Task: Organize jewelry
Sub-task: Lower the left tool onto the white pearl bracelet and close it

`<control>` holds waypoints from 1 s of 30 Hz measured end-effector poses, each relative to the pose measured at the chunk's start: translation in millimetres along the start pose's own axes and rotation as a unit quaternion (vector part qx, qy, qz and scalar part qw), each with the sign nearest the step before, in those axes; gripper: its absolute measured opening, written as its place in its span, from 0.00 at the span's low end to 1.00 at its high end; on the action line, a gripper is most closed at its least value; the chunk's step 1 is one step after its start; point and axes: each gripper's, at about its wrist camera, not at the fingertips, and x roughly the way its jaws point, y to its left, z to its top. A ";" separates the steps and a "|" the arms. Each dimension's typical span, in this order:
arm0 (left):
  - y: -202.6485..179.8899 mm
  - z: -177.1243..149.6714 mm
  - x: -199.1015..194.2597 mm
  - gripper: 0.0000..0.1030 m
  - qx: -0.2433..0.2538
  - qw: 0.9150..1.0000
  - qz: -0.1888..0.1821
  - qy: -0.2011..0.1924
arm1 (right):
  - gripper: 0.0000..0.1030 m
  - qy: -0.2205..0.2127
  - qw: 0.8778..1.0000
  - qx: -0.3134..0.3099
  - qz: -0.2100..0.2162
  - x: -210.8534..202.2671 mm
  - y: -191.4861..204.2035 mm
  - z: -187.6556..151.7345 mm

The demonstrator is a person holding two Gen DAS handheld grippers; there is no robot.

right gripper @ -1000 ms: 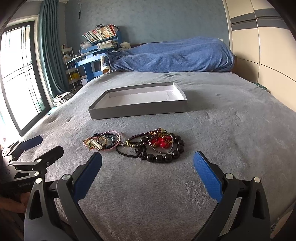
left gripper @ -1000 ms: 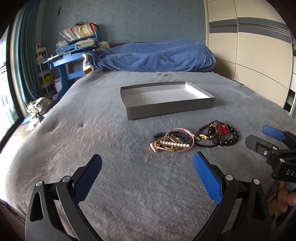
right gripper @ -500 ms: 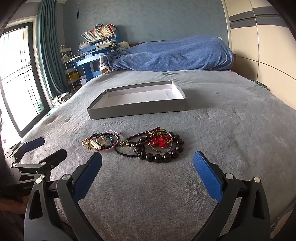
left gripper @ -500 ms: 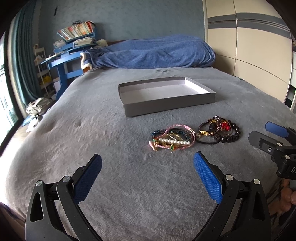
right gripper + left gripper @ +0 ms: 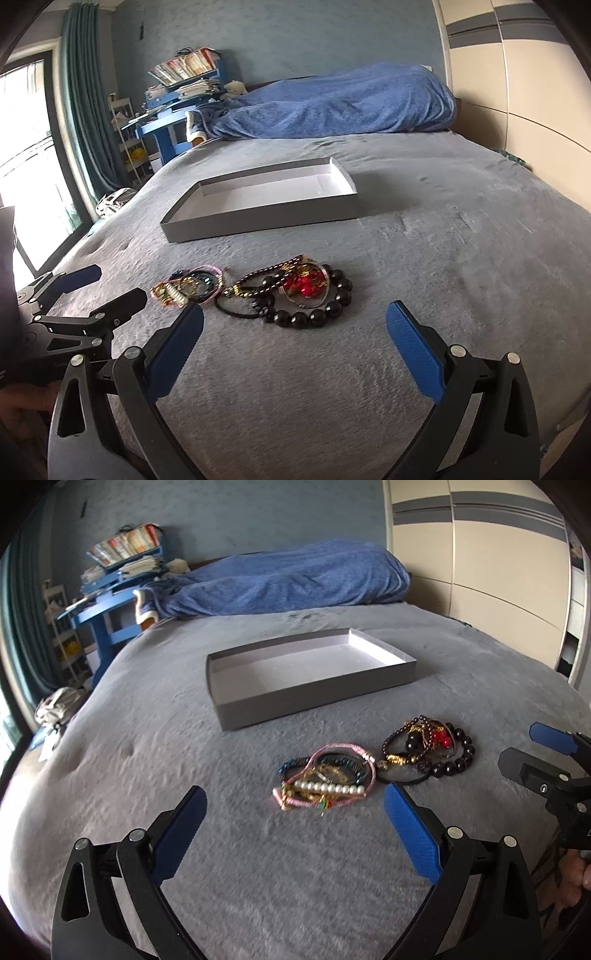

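Observation:
Two heaps of jewelry lie on the grey bed cover. The left heap [image 5: 325, 777] has a pink cord bracelet, a pearl strand and gold pieces; it also shows in the right wrist view [image 5: 188, 286]. The right heap [image 5: 430, 751] has black bead bracelets, a red piece and a black band; it also shows in the right wrist view [image 5: 299, 291]. An empty grey shallow box [image 5: 314, 698] stands beyond them, also seen from the right [image 5: 258, 221]. My left gripper [image 5: 295, 830] is open and empty just short of the left heap. My right gripper [image 5: 295, 350] is open and empty just short of the right heap.
A rumpled blue blanket [image 5: 288, 579] lies at the head of the bed. A blue desk with books [image 5: 114, 587] stands at the back left. A wardrobe [image 5: 480, 561] lines the right side. A window with a teal curtain [image 5: 81, 92] is on the left.
Both grippers have moved forward and slightly lower toward the jewelry heaps, which now look larger and nearer. Both stay open. The jewelry and box have not moved.

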 end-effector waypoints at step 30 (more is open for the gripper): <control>-14.1 3.4 51.3 0.35 0.022 0.993 -0.085 0.076 | 0.95 0.015 0.999 0.030 -0.002 10.5 -13.6 2.2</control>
